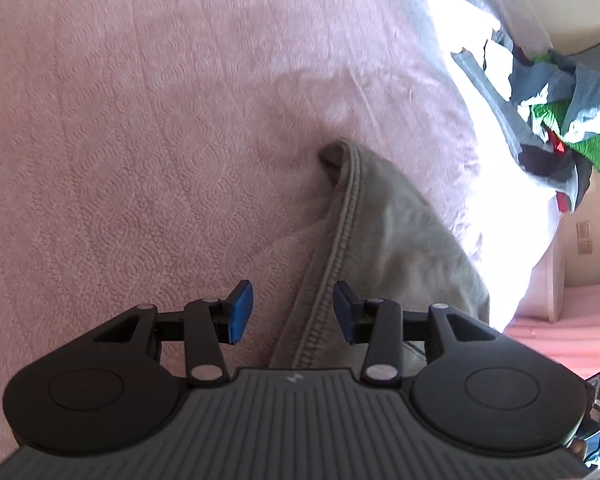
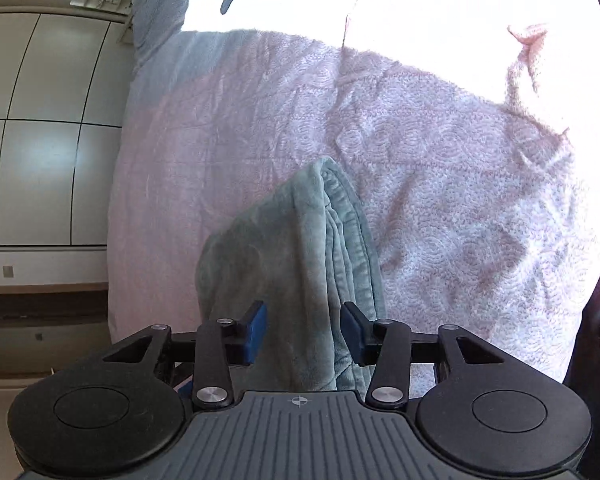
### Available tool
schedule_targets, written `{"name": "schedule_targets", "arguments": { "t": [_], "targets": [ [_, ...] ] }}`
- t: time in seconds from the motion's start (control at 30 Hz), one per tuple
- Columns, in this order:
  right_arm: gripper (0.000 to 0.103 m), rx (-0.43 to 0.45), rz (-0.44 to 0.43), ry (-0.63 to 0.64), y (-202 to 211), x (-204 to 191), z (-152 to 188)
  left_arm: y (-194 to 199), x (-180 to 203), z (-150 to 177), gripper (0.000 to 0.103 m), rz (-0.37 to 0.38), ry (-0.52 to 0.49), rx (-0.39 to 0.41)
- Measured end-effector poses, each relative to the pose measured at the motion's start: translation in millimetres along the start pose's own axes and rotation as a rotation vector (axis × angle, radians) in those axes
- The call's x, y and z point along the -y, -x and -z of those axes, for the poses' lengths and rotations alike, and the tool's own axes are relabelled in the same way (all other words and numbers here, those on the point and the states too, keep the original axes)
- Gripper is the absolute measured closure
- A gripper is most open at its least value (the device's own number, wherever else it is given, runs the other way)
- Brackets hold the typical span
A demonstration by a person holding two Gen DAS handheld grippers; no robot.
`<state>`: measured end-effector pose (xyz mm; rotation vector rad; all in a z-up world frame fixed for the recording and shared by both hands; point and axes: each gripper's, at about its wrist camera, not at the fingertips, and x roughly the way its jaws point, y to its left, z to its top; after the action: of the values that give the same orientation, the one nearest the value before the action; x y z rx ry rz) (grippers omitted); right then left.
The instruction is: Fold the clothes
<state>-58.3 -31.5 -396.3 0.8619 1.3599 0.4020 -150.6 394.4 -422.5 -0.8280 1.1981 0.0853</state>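
Cloth ran between both claws. Nearest the left camera, the left gripper (image 1: 294, 310) stood wide open, its blue pads apart, with the stitched hem of a grey-green garment (image 1: 384, 240) passing through the gap; no pad pressed on it, so it held nothing. The right gripper (image 2: 303, 334) was open about as wide, and soft folds of the same kind of cloth (image 2: 300, 248) lay bunched between its pads, also loose. It looked like one garment seen from two ends, but I could not be sure. The garment lay on a pink bedspread (image 1: 140, 120), with one corner pointing up the bed. If a claw shut too far to one side, it might miss the hem or grab only the top layer, and the fold would come out crooked. If it shut too low, it might pinch the bedspread too and drag it along. Farther off, a pile of clothes (image 1: 560, 120) sat near the bed's edge in bright sun, and a hard pull on the bedspread could tip it off.
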Motion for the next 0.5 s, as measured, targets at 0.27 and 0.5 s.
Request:
{"name": "schedule_targets", "arguments": {
  "t": [0.27,0.5],
  "targets": [
    [0.062,0.033,0.013,-0.044,-11,7,15,-17,3,-13,0.067,0.117,-0.002,-0.097],
    [0.093,0.02,0.075,0.051,-14,4,14,-16,21,-20,0.097,0.106,-0.141,-0.044]
  ]
}}
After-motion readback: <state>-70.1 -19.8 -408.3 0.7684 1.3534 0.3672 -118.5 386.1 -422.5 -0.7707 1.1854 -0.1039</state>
